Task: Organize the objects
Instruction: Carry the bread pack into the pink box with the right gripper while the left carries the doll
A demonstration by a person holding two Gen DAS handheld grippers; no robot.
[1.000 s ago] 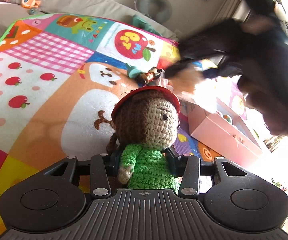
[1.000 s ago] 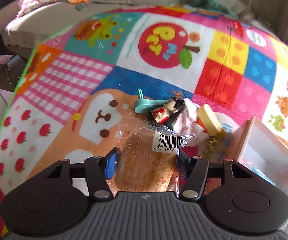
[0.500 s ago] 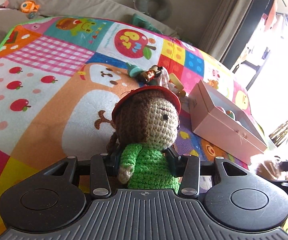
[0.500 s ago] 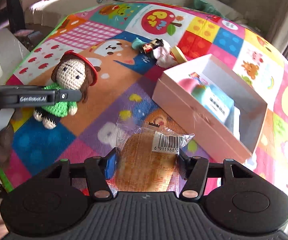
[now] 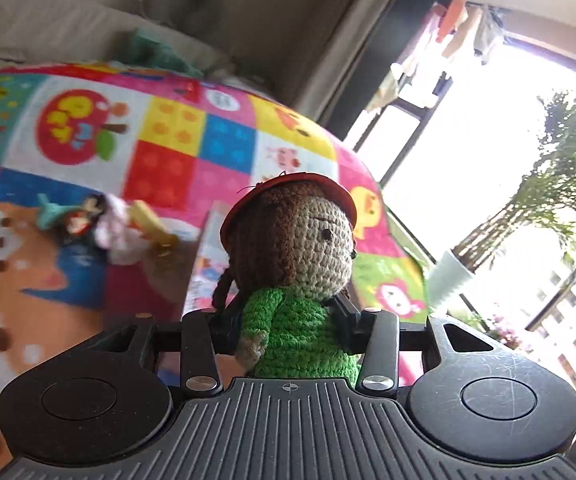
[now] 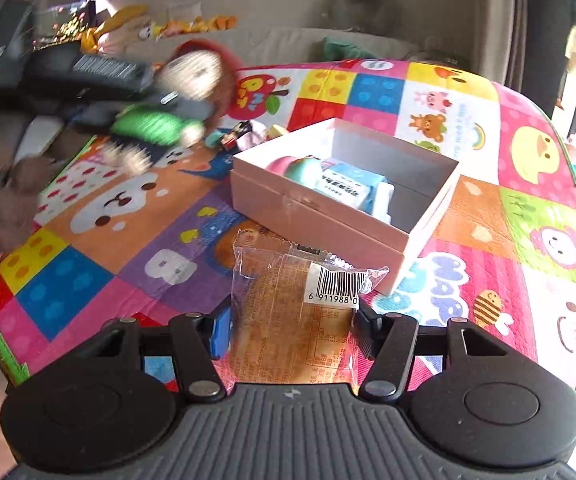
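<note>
Between the left tongs (image 5: 288,320), at 6 o'clock of the left wrist view: a crochet doll (image 5: 292,264), pinched at the green body, upright, red hat on top, face turned toward 3 o'clock. Behind the doll, a colourful play mat (image 5: 176,152). At 9 o'clock on this mat, a small blurred pile of toys (image 5: 104,224). Just behind the doll's braid, an edge of the pink box (image 5: 208,252).

Between the right tongs (image 6: 292,328), at 6 o'clock of the right wrist view: a snack packet (image 6: 292,312), clear wrapper with a barcode sticker, pinched at both sides by the pads. Just above it, toward 12 o'clock, the open pink box (image 6: 308,216) resting on the mat (image 6: 488,208), with a few small things inside, among them a blue-and-white pack (image 6: 348,188). At 10 o'clock, very blurred, the same doll (image 6: 180,96) held above the mat by the other tongs (image 6: 160,100). At 9 o'clock, a blurred hand (image 6: 12,184).
</note>
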